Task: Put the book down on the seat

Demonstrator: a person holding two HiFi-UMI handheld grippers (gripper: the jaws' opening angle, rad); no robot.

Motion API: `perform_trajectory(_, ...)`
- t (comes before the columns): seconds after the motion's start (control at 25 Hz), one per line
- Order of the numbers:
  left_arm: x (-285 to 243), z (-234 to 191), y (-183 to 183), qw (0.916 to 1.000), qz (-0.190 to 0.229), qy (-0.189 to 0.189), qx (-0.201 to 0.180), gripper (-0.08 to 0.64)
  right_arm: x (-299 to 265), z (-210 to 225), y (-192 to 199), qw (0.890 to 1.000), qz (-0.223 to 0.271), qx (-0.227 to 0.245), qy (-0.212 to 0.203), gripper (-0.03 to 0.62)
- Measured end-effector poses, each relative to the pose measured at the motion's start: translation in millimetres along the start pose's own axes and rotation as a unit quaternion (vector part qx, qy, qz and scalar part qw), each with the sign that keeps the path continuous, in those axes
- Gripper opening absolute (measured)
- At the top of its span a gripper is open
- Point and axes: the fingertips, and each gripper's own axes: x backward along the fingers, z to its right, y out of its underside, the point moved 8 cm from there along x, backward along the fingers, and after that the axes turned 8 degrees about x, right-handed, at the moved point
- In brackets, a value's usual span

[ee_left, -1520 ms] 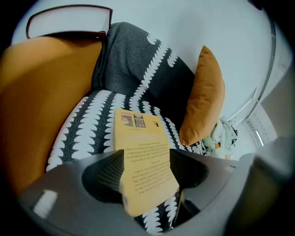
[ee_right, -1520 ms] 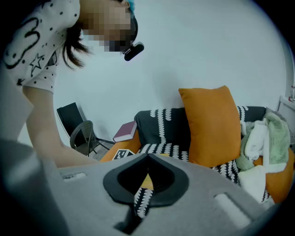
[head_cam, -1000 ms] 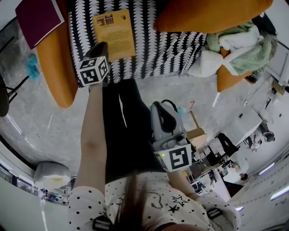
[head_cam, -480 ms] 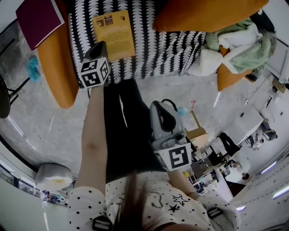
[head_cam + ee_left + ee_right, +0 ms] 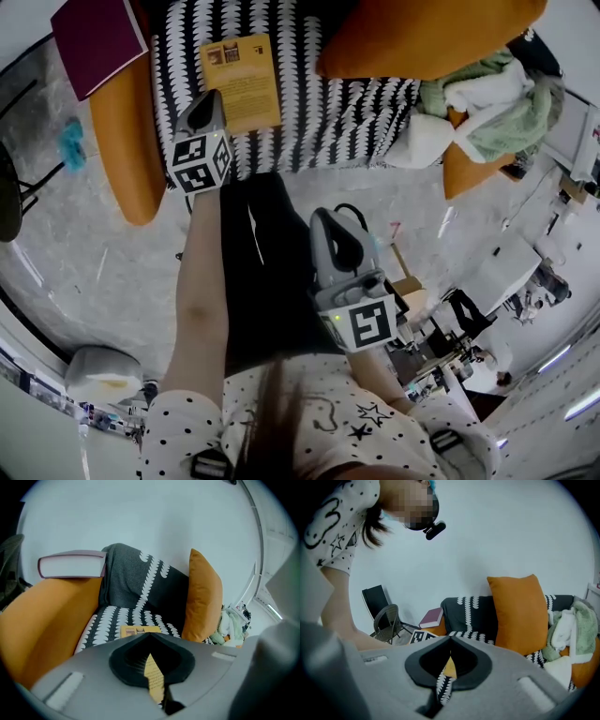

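White top with black dots and stars, black trousers. The left tongs and right tongs are grey, each carrying a black-and-white marker cube.

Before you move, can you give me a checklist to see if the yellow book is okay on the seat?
1. The yellow book lies flat on the patterned seat: ok.
2. It sits wholly on the seat, nothing over the front edge: ok.
3. It is apart from the orange cushion: ok.
4. The left hand-held gripper is shut and holds nothing: ok.
5. The right hand-held gripper is shut, empty, back from the seat: ok.
6. Pages unbent: cannot tell.
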Motion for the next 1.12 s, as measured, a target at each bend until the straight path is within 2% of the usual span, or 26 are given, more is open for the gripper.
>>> perform_trajectory(0.36, 40, 19, -29, 0.9990, 0.045, 0.001, 0.005, 0.002, -5, 5, -25, 0.999, 0.036, 0.024, -0.021, -0.006)
perform_trajectory(0.88, 101, 50, -104, 0.9926, 0.121, -0.008, -0.002, 0.002, -3, 5, -83, 0.994, 0.088, 0.059, -0.040, -0.006)
perform_trajectory(1.12, 126, 64, -120, 0.9900, 0.141, -0.009, 0.000, 0.002, 2, 3, -101, 0.990, 0.097, 0.097, -0.040, -0.006)
